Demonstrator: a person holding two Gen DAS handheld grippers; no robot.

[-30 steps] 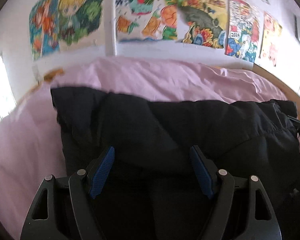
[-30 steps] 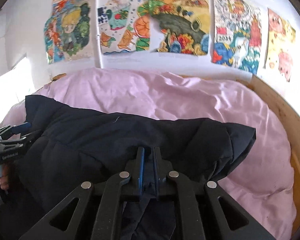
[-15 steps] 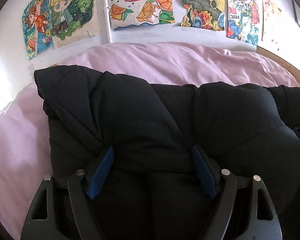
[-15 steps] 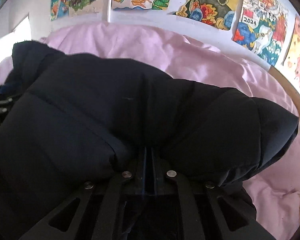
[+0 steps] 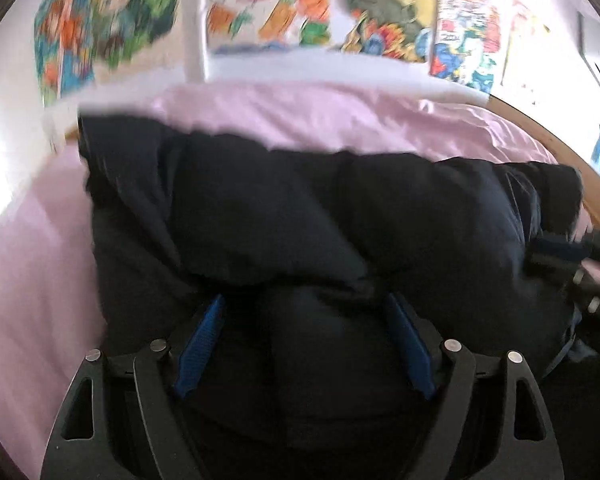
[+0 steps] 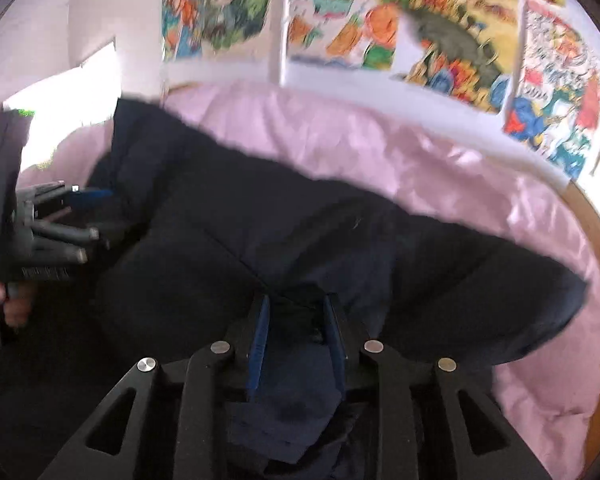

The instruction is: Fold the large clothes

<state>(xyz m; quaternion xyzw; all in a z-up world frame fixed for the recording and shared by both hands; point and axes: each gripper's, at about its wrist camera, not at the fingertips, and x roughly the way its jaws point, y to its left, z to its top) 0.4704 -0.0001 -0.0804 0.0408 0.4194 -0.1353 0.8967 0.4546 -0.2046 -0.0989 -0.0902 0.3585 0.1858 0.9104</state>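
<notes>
Daylit, motion-blurred fisheye frames — glare at left

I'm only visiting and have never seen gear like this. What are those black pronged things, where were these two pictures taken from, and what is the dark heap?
No robot here: a person holds a hand tool in each hand, each with two blue-padded fingers and its own camera. One picture looks along the left gripper, the other along the right gripper. A puffy black jacket, partly folded, lies on a pink bedcover. The left fingers stand wide around a thick fold; the right ones are opening, with cloth between them.
</notes>
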